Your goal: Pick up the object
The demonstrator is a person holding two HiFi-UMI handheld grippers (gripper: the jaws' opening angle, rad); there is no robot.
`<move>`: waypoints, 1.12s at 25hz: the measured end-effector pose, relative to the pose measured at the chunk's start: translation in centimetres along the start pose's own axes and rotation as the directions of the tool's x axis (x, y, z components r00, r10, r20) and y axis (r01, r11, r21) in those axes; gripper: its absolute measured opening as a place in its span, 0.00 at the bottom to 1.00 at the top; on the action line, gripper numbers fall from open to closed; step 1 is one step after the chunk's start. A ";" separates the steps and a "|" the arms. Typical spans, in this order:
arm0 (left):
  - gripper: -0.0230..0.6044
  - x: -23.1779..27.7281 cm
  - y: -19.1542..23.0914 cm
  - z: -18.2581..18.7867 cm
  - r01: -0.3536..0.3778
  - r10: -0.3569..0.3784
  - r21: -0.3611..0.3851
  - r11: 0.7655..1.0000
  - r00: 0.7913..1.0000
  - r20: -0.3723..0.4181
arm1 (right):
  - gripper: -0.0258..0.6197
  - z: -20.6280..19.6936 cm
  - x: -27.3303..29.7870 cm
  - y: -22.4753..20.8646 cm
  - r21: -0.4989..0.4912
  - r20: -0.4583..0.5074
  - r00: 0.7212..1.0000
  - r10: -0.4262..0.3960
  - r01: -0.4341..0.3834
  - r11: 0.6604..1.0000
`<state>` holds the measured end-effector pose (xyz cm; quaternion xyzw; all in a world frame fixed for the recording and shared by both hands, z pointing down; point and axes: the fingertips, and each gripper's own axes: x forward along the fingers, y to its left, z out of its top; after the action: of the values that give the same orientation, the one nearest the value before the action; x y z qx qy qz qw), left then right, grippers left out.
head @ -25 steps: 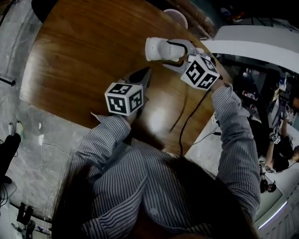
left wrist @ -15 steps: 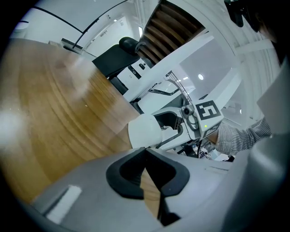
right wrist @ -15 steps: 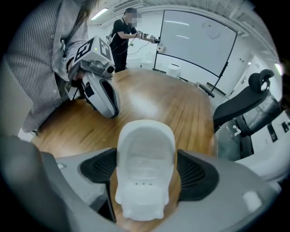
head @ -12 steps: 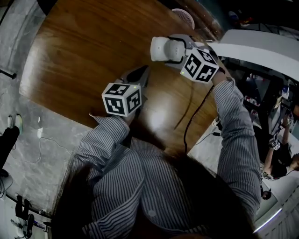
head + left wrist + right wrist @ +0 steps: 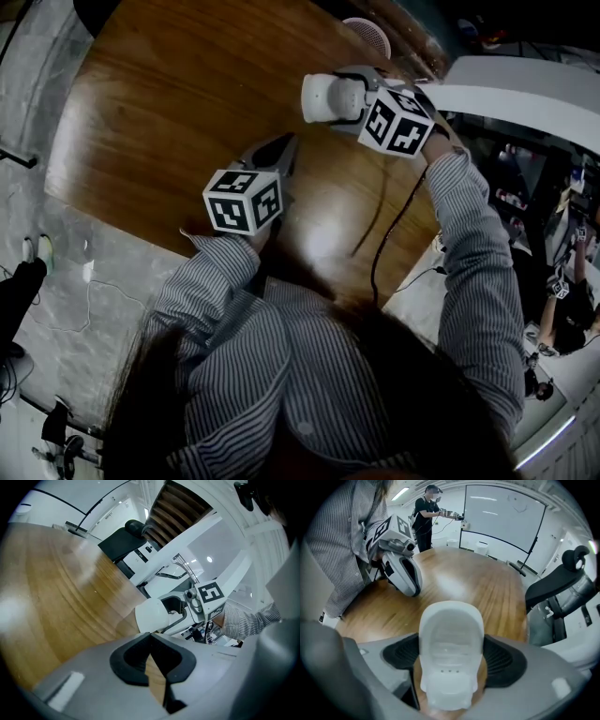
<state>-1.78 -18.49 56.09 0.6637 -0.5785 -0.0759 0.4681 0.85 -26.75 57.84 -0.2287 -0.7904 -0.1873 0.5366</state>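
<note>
A white rounded plastic object (image 5: 323, 97) lies on the round wooden table (image 5: 169, 103) near its far right edge. My right gripper (image 5: 339, 96) has it between its jaws. In the right gripper view the object (image 5: 450, 653) fills the gap, and the black pads (image 5: 401, 656) stand wide and close beside its sides without visibly squeezing it. My left gripper (image 5: 286, 145) rests low over the table a short way in front of the object, shut with nothing in it. In the left gripper view its pads (image 5: 136, 660) meet at the tip, and the white object (image 5: 152, 615) shows beyond them.
A black cable (image 5: 384, 234) trails from the right gripper across the table's near right part. A round pale item (image 5: 367, 36) sits at the far table edge. Beyond the table stand a black office chair (image 5: 562, 588), a whiteboard (image 5: 501, 517) and a person (image 5: 424, 517).
The right gripper and the white object have shifted slightly right and farther away. The left gripper has hardly moved.
</note>
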 end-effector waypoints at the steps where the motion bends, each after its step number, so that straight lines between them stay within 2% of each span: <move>1: 0.04 -0.2 0.0 0.1 -0.002 0.002 0.001 1.000 1.000 0.001 | 0.68 0.0 0.0 0.0 0.001 -0.008 1.000 -0.002 0.002 1.000; 6: 0.04 -1.2 -0.5 0.4 -0.003 0.003 0.017 1.000 1.000 0.003 | 0.68 -0.1 -0.2 0.4 0.052 -0.016 0.999 -0.029 0.030 0.998; 11: 0.04 -2.9 -0.4 1.5 -0.009 0.008 0.040 0.999 1.000 0.011 | 0.68 0.9 -1.7 0.9 0.173 0.047 0.997 -0.059 0.050 0.984; 14: 0.04 -4.3 -0.6 2.5 -0.010 0.009 0.065 0.998 1.000 0.015 | 0.68 1.7 -3.7 0.6 0.312 0.131 0.983 -0.127 0.080 0.947; 16: 0.04 -5.4 -0.8 3.3 -0.008 0.006 0.086 0.996 1.000 0.019 | 0.68 2.2 -5.3 0.5 0.422 0.201 0.962 -0.187 0.088 0.902; 19: 0.04 -6.9 -1.3 4.7 0.002 -0.005 0.123 0.992 1.000 0.022 | 0.68 3.8 -7.9 1.2 0.565 0.299 0.913 -0.276 0.064 0.823; 22: 0.04 -8.2 -2.3 6.2 0.022 -0.025 0.162 0.987 1.000 0.016 | 0.68 6.1 -11.0 2.4 0.638 0.383 0.845 -0.373 0.050 0.768; 24: 0.04 -8.9 -3.0 7.2 0.036 -0.038 0.191 0.981 0.999 0.009 | 0.68 7.6 -13.2 3.1 0.674 0.423 0.788 -0.447 0.056 0.736; 28: 0.04 -9.7 -4.6 8.3 0.078 -0.080 0.238 0.968 0.997 0.001 | 0.68 9.9 -17.5 4.5 0.760 0.473 0.645 -0.600 0.046 0.648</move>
<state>-6.99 -15.30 44.00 0.7370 -0.5589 -0.0282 0.3789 1.42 -20.52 38.21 0.0943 -0.9686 0.1190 0.1971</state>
